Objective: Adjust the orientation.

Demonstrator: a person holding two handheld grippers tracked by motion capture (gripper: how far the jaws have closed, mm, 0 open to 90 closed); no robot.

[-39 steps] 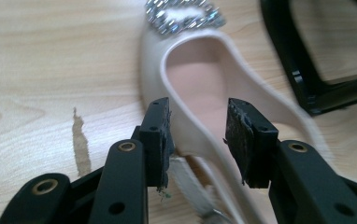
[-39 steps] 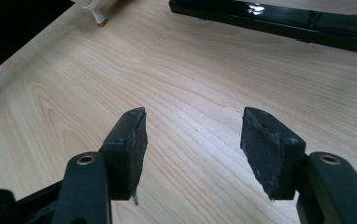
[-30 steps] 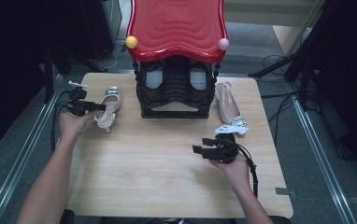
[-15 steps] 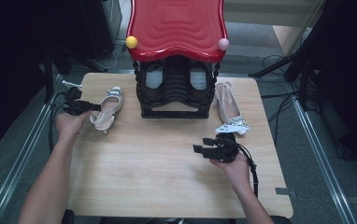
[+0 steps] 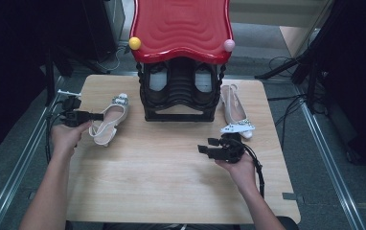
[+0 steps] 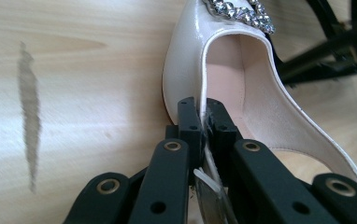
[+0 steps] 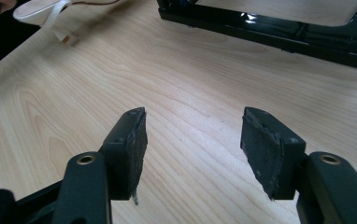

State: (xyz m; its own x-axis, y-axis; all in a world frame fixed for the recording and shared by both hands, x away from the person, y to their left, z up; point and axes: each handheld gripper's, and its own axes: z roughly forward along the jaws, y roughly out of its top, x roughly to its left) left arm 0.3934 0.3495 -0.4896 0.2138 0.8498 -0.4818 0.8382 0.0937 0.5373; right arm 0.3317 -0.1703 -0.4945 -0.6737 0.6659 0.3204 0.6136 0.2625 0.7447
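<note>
A cream slingback shoe (image 5: 113, 116) with a rhinestone buckle lies on the table's left part, left of the black shoe rack (image 5: 181, 96). My left gripper (image 5: 95, 116) is shut on this shoe's side edge. In the left gripper view the pads (image 6: 189, 122) pinch the thin rim of the shoe (image 6: 223, 70) near its strap. The matching shoe (image 5: 235, 111) lies right of the rack, toe toward me. My right gripper (image 5: 205, 145) hovers just in front of that shoe. It is open over bare wood, with nothing between its pads (image 7: 132, 140).
The rack carries a red wavy top (image 5: 181, 26) with a yellow ball (image 5: 134, 43) and a pink ball (image 5: 229, 45) at its corners. Its black base (image 7: 270, 23) is ahead of the right gripper. Bare wooden tabletop (image 5: 162, 182) spreads between my forearms.
The left gripper has closed on the cream shoe's rim and drawn it slightly toward me and to the left. The right gripper has stayed put.
</note>
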